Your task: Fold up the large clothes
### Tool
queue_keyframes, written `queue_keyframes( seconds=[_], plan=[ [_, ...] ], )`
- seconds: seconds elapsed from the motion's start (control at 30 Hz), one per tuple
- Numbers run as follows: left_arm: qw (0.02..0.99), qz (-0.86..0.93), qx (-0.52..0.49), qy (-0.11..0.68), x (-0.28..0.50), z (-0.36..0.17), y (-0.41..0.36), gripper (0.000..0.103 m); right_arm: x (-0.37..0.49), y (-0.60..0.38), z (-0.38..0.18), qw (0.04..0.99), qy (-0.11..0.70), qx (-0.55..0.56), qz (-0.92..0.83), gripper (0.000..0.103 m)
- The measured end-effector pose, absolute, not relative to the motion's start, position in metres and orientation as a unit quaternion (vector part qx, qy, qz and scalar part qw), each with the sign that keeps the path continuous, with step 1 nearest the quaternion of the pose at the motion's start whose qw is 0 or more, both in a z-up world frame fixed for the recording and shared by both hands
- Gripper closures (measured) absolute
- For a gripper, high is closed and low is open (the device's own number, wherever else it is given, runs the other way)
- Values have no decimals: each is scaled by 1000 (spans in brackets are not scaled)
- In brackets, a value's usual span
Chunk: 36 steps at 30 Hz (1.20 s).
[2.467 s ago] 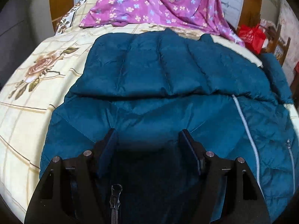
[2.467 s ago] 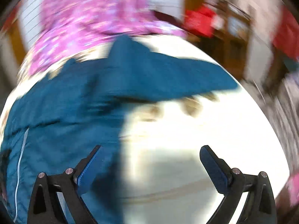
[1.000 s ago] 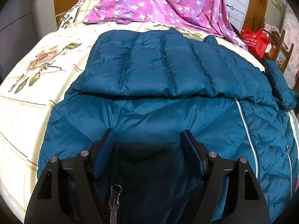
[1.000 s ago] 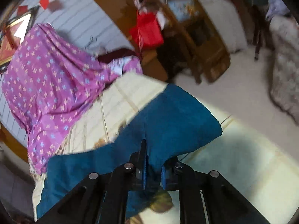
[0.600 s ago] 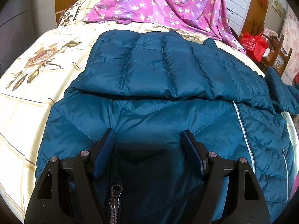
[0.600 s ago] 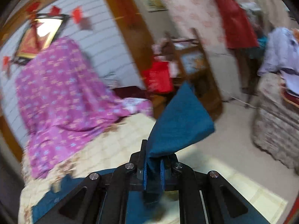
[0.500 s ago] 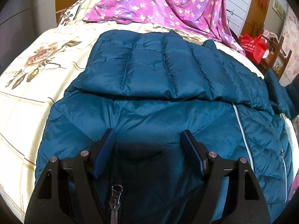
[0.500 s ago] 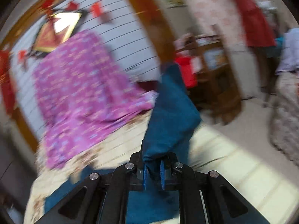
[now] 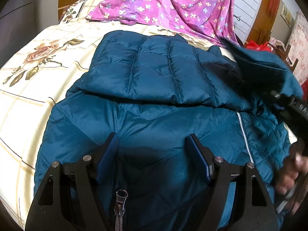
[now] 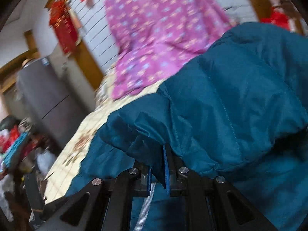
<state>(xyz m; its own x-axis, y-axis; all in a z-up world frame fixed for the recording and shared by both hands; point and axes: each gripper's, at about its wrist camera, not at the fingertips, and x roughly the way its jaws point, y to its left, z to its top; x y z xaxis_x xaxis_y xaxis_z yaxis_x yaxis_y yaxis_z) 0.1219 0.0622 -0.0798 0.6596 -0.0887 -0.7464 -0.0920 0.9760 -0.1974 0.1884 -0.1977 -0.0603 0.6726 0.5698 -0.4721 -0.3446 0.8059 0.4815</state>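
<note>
Teal padded jacket spread flat on a floral bed.
Purple flowered sheet heaped beyond. Right tool clenched on a raised sleeve; left tool released, fingers wide above the jacket's front.

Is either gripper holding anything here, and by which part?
Right gripper pinches the teal jacket's sleeve near its end; left gripper is open.

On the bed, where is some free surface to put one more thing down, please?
Bare bedspread lies left of the teal jacket, around the rose print. A narrower strip runs between the jacket and the purple cloth. The right side is crowded: the right gripper holds the sleeve there.
</note>
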Motion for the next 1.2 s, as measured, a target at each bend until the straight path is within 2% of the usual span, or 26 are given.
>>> queue_keyframes(
  seconds=[0.13,0.2,0.23,0.4,0.5,0.53,0.57,0.63,0.73,0.87,0.97,1.07,1.2],
  plan=[
    [904,3,-108,414,122,-79,61,29,201,-175,-72,884,355,144,268,92],
    [904,3,-107,414,121,-79,61,29,207,-173,-76,877,368,146,273,81],
    [904,3,-107,414,121,-79,61,29,208,-175,-79,872,373,149,279,68],
    [904,3,-107,414,122,-80,61,29,193,-182,-77,867,376,148,291,57],
    [904,3,-108,415,122,-80,60,29,170,-187,-64,877,373,121,276,55],
    [903,1,-109,415,122,-81,60,28,158,-192,-59,884,367,104,268,50],
    [903,-1,-109,416,122,-81,60,28,147,-196,-55,892,364,89,254,36],
    [902,-1,-105,419,123,-81,59,27,126,-207,-52,910,367,38,187,18],
    [895,-7,-99,436,124,-73,55,27,108,-226,-64,913,395,8,108,18],
    [892,-34,-174,416,121,-45,55,27,106,-258,-87,891,445,55,72,17],
    [876,-68,-218,424,137,-36,38,27,112,-253,-97,888,454,16,73,8],
    [855,-97,-230,455,161,-49,14,27,115,-247,-103,890,450,-2,72,0],
    [846,-68,-231,475,180,-69,5,27,110,-247,-105,891,449,-17,65,0]
  ],
)
